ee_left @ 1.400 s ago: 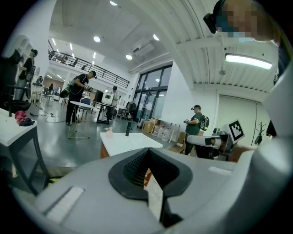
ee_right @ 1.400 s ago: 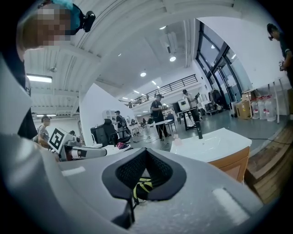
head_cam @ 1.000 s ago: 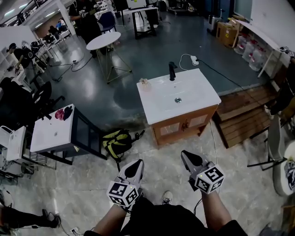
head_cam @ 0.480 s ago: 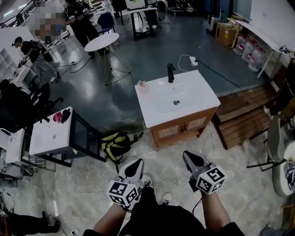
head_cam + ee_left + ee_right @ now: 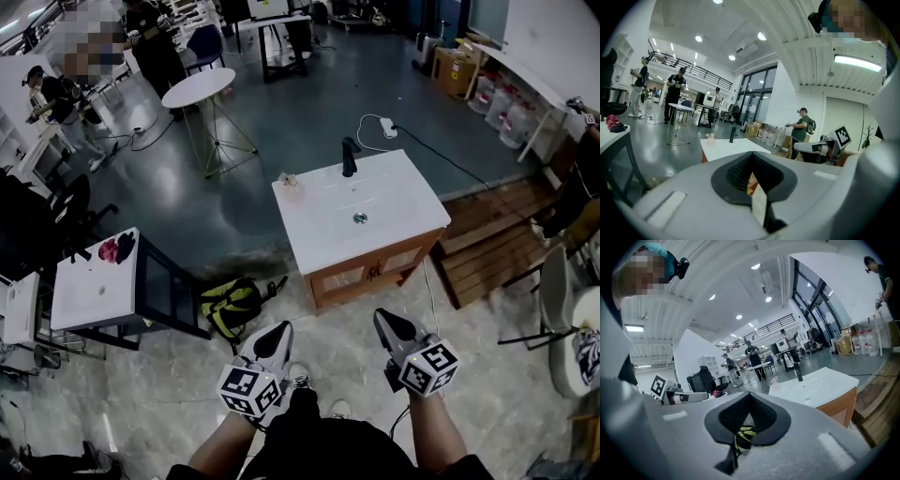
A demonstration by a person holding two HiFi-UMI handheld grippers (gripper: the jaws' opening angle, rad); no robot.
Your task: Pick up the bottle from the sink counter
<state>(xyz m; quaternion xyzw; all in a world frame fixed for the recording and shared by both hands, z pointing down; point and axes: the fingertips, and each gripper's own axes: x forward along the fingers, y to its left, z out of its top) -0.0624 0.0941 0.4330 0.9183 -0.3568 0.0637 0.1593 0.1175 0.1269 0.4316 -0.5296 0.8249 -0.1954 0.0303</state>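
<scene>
A small pale pink bottle stands on the far left corner of the white sink counter, left of the black faucet. Both grippers hang low in the head view, well short of the counter, over the tiled floor. My left gripper is shut with nothing in it, and so is my right gripper. The left gripper view shows the bottle and faucet far off beyond the closed jaws. In the right gripper view the bottle is also distant on the counter.
A yellow and black backpack lies on the floor left of the wooden cabinet. A second white unit stands at the left, a round table behind. Wooden pallets and a chair sit at the right. People stand at the back.
The view has shifted a little as the person steps forward. Both grippers keep their places in the head view and stay shut.
</scene>
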